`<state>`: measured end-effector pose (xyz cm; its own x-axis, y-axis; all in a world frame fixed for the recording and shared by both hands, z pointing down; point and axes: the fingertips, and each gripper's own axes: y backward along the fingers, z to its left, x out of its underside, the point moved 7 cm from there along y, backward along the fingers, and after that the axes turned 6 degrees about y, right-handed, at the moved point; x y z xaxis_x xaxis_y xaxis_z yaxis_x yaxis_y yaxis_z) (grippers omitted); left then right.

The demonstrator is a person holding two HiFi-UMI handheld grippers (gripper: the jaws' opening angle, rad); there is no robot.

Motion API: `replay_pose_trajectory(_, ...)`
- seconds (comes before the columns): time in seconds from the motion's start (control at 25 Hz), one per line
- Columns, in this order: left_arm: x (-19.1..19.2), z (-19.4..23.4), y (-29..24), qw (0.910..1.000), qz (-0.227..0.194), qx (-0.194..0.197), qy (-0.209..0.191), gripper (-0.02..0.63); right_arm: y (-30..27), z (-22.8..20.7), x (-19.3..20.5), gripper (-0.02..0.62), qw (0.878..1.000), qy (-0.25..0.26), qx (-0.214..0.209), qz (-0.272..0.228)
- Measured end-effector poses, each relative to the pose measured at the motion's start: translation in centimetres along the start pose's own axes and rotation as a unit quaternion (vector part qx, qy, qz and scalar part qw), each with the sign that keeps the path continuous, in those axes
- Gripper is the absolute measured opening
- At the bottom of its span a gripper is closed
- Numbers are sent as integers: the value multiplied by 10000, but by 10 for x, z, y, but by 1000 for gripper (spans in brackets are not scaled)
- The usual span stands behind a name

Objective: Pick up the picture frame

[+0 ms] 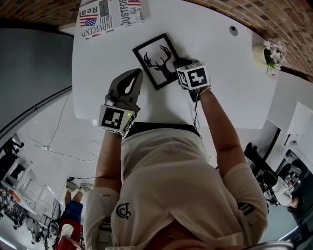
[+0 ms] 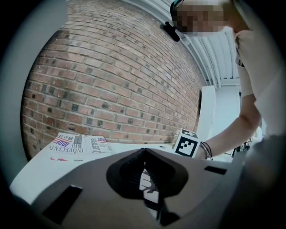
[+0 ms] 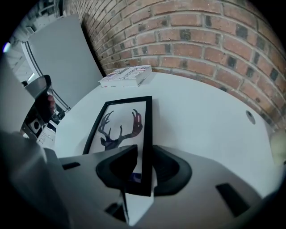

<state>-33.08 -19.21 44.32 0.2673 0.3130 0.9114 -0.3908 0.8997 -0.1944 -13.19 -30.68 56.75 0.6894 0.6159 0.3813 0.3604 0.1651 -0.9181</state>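
Overhead, folded newspaper (image 1: 110,17) printed "INNOCENT" and "JUSTFOR" at the far left of the white round-cornered table (image 1: 220,83), grey left gripper (image 1: 138,74) empty with jaws closed together, black picture frame (image 1: 156,61) with a deer silhouette flat mid-table, right gripper (image 1: 182,62) with parted jaws straddling its right-hand edge, unclamped.

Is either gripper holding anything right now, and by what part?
Nothing is held yet. The right gripper stands open astride one side edge of the picture frame; the left gripper is shut and empty.

Newspaper (image 1: 110,14) — cropped at top; picture frame's (image 1: 155,62) corner — under right gripper (image 1: 178,64).
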Motion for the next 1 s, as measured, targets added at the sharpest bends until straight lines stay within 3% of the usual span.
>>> replay_pose_trajectory(0.36, 15, -24, 14, 9995, 296, -37, -98, 14, 13, 1, 17, 94, 9996, -220, 154, -74)
replay_pose_trajectory(1.0, 37, -77, 45, 9996, 242, -128, -1, 14, 45, 13, 77, 77, 9972, -490, 543, -159)
